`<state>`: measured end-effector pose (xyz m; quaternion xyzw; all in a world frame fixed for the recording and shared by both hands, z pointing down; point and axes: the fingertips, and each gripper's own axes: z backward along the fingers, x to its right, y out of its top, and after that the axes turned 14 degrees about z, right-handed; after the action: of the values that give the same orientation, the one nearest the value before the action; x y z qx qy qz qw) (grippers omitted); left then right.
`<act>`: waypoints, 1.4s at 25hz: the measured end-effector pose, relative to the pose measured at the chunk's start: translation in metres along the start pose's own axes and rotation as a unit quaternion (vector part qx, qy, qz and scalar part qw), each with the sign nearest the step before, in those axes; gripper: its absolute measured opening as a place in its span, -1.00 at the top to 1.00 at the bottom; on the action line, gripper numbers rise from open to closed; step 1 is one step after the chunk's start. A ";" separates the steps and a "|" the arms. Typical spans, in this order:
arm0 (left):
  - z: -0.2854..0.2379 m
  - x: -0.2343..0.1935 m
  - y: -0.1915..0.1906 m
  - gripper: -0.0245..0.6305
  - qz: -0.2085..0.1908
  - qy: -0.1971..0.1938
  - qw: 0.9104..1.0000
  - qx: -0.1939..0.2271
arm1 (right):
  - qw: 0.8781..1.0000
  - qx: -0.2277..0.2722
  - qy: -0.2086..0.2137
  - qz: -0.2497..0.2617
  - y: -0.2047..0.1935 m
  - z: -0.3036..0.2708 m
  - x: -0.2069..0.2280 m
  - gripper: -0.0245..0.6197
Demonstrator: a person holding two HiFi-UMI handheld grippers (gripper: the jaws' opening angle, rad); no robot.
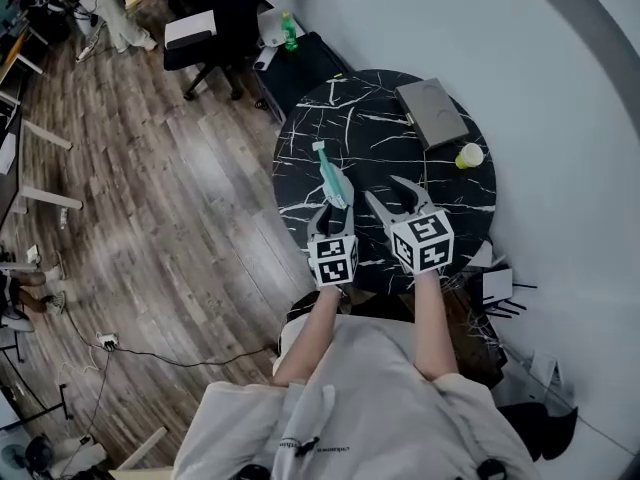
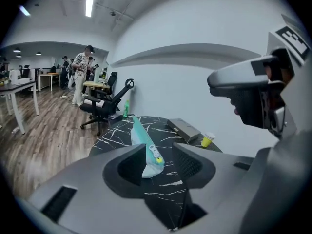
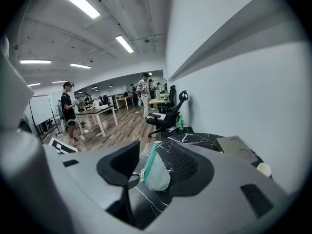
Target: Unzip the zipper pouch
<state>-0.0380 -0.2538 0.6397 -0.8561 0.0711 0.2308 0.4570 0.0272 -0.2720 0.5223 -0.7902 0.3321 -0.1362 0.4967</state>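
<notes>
— what's happening at the near edge of the table?
— a gripper in each hand, side by side. the left gripper has its jaws released, and the near end of the zipper pouch sits in the gap. it seems to brush the left jaw; table shows between it and the right jaw.
— the other one?
— the right gripper is just right of the pouch, jaws spread wider, gripping nothing. its own camera sees the pouch ahead through the gap, zipper edge turned left.
— how does the pouch lie?
— teal and narrow, pointing away from the person toward the table's middle, nearer the left edge.
— further back?
— a yellow cup by the right edge, a flat grey box at the far edge, both well apart from the pouch. past the table, a green bottle, then a black office chair on the wood floor.
</notes>
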 end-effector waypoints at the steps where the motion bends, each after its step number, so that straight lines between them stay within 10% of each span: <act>1: -0.003 0.001 -0.004 0.39 0.000 0.004 1.000 -0.004 | 1.000 0.000 0.005 0.003 0.000 -0.002 0.000 0.29; 19: -0.037 -0.017 -0.042 0.40 0.102 0.138 0.985 0.020 | 0.994 -0.018 0.082 0.064 -0.042 0.010 0.024 0.32; 22: -0.037 -0.017 -0.036 0.68 0.106 0.146 0.983 0.035 | 0.994 -0.019 0.087 0.065 -0.047 0.008 0.031 0.32; 35: -0.020 0.011 -0.002 0.76 -0.032 0.065 0.997 0.035 | 0.990 0.003 0.130 0.052 -0.034 -0.004 0.010 0.36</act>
<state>-0.0213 -0.2677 0.6460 -0.8544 0.0811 0.1571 0.4886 0.0455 -0.2713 0.5530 -0.7456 0.4343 -0.2129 0.4584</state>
